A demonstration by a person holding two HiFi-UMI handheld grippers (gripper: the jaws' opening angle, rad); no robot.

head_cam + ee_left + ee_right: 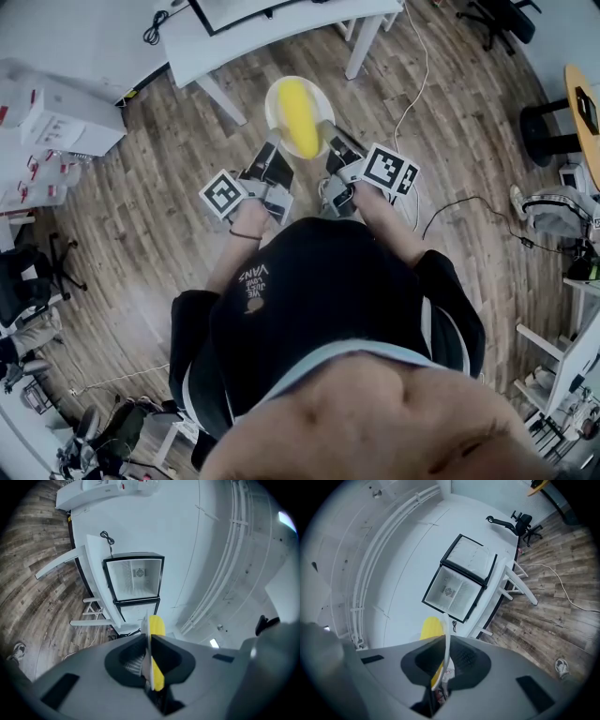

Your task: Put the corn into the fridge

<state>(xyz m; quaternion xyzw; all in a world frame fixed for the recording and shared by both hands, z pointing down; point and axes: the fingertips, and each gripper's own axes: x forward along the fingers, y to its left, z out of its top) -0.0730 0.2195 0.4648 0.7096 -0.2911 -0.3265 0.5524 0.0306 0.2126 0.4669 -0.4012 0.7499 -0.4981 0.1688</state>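
A yellow corn cob (298,128) lies on a white plate (278,96) carried in the air over the wooden floor. My left gripper (273,156) is shut on the plate's left rim and my right gripper (330,142) on its right rim. In the left gripper view the plate's edge (147,631) stands between the jaws of the left gripper (149,645), with the corn (156,625) beside it. The right gripper (445,649) pinches the plate (446,634) likewise, corn (431,629) to its left. Ahead, a small black-framed fridge (135,578) stands open on a white table (92,559); it also shows as the fridge (454,590).
A white table (197,42) stands just beyond the plate. A cable (412,84) runs across the floor to the right. White shelving (52,122) is at the left, a black office chair (521,522) beside the fridge table, and a round table (583,103) at the right edge.
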